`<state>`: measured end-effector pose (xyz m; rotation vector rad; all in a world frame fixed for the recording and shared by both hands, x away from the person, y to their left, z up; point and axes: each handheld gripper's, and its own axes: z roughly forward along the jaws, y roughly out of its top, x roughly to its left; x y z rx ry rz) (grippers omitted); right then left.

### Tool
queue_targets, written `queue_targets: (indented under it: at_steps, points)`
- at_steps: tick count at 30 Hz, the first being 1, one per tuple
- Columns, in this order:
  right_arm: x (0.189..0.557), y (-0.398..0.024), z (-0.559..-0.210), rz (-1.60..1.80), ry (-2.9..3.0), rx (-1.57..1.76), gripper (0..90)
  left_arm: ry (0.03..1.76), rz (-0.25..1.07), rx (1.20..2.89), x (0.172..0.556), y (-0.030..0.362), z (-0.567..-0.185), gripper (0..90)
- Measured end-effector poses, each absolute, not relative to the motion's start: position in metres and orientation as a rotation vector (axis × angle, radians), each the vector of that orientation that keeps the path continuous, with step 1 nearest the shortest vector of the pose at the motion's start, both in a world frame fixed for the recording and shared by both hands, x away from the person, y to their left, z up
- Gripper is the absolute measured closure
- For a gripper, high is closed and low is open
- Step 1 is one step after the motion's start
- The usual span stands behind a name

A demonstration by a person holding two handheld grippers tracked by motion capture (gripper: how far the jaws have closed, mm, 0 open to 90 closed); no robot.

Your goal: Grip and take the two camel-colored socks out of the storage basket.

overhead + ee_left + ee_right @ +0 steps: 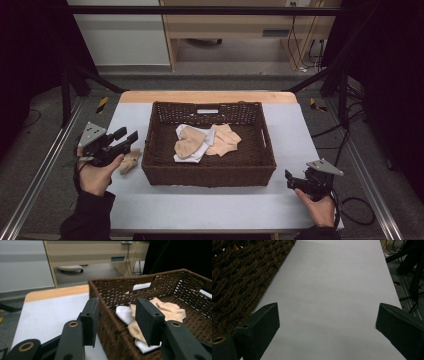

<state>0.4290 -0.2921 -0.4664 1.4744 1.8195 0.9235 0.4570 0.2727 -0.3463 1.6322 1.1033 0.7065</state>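
Near edge: right tool (290,181) low over grey desk (210,205), jaws wide apart, empty; left tool (128,138) parted, nothing between, above beige sock (130,161) beside wicker basket (207,176); socks (205,142) inside; beyond, wooden cabinet (240,25), cables, grey floor

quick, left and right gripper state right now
left gripper: open, nothing between its jaws, by the basket wall.
right gripper: open wide, holding nothing, over the bare table.
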Motion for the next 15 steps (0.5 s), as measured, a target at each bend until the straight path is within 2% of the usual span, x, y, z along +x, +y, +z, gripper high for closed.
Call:
queue_targets:
  at_steps: [15]
  points:
    - [0.430, -0.293, -0.466, 0.931, 1.819, 1.477, 5.4, 1.043, 0.682, 1.656, 0.487, 0.217, -0.328, 51.8]
